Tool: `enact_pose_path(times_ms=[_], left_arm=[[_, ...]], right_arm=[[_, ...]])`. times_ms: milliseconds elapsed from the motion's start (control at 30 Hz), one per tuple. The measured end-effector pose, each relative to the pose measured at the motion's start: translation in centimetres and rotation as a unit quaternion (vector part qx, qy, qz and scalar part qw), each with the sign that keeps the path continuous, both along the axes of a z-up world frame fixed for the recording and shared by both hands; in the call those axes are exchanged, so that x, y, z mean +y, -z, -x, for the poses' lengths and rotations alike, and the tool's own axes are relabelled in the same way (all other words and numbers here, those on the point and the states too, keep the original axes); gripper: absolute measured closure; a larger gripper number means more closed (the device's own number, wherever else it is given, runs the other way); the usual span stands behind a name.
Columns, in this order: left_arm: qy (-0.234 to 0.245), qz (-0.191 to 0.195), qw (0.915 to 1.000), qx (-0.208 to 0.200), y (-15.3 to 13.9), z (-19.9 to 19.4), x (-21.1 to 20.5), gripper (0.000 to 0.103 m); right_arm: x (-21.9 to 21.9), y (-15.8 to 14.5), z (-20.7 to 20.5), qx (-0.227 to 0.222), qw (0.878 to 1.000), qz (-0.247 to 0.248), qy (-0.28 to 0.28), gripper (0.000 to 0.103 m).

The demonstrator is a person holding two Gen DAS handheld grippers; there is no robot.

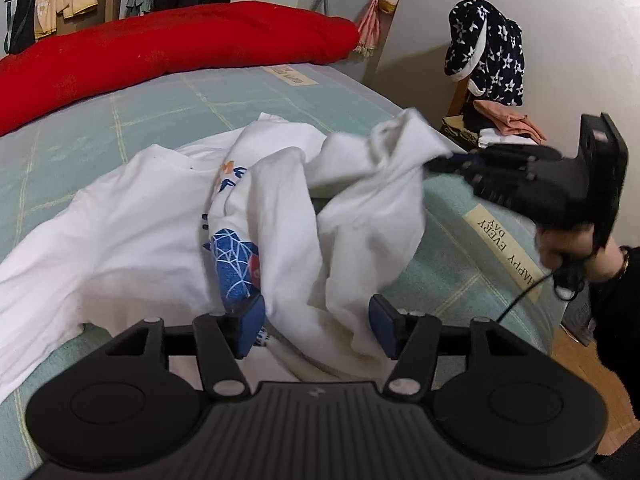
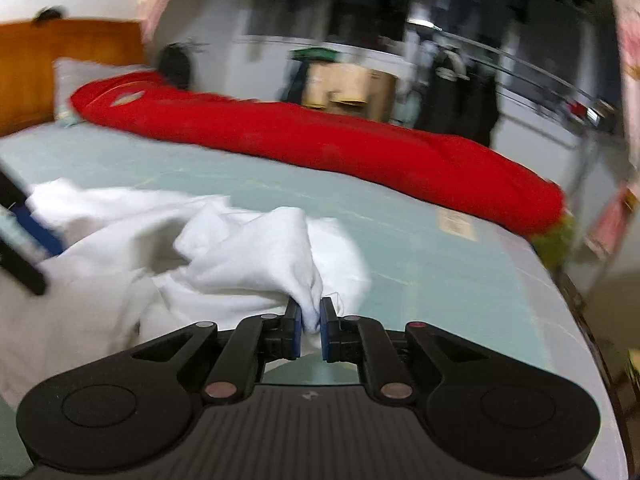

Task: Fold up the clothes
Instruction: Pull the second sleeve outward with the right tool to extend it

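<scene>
Between the spread blue pads of the left tool (image 1: 316, 326), a crumpled white cotton T-shirt with a blue print (image 1: 132, 232) is seen lying on the pale green checked bed sheet (image 1: 160, 112). One bunched edge of it is pinched by the clenched right tool (image 2: 310, 322), lifted above the bed.

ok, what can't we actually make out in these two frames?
- White T-shirt print: left wrist view, folds hide most of it.
- Left gripper grasp: fingers apart around cloth, contact unclear.
- Right gripper pinch point: bunched fabric hides which part.
- Bed background: right wrist view, motion blur.
</scene>
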State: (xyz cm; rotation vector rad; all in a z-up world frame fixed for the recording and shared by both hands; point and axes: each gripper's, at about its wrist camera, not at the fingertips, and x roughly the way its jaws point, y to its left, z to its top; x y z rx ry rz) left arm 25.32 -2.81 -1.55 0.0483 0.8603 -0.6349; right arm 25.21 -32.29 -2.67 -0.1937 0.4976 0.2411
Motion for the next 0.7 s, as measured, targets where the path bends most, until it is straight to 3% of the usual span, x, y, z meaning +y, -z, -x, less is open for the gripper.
enact_pose_path(times_ms=[100, 200, 233, 300, 367, 467, 533, 700], left_arm=[[0.004, 0.000, 1.0000, 0.003, -0.2, 0.4, -0.4, 0.044], [0.009, 0.001, 1.0000, 0.000, -0.6, 1.0, -0.7, 0.043], [0.010, 0.001, 1.0000, -0.002, -0.7, 1.2, -0.8, 0.042], [0.010, 0.003, 0.9999, -0.003, -0.9, 1.4, -0.8, 0.042], [0.010, 0.001, 0.9999, -0.004, -1.0, 1.5, -0.8, 0.041], [0.009, 0.005, 0.9999, -0.001, -1.1, 1.8, -0.8, 0.041], [0.008, 0.009, 0.9999, 0.003, -1.0, 1.9, -0.7, 0.041], [0.002, 0.013, 0.9998, 0.016, -0.3, 1.8, -0.8, 0.041]], right_arm=[[-3.3, -0.9, 0.2, 0.004, 0.999, -0.012, 0.050, 0.091], [-6.3, -0.9, -0.2, 0.046, 0.993, -0.061, 0.088, 0.086], [-7.1, -0.7, -0.1, 0.057, 0.990, -0.077, 0.099, 0.077], [-8.1, -0.5, 0.5, 0.065, 0.987, -0.098, 0.113, 0.074], [-8.5, -0.2, 1.5, 0.070, 0.984, -0.115, 0.113, 0.063], [-8.8, 1.1, 3.1, 0.091, 0.974, -0.180, 0.104, 0.046], [-9.1, 2.8, 3.8, 0.121, 0.955, -0.251, 0.097, 0.041], [-9.1, 8.0, 3.9, 0.189, 0.887, -0.407, 0.111, 0.036]])
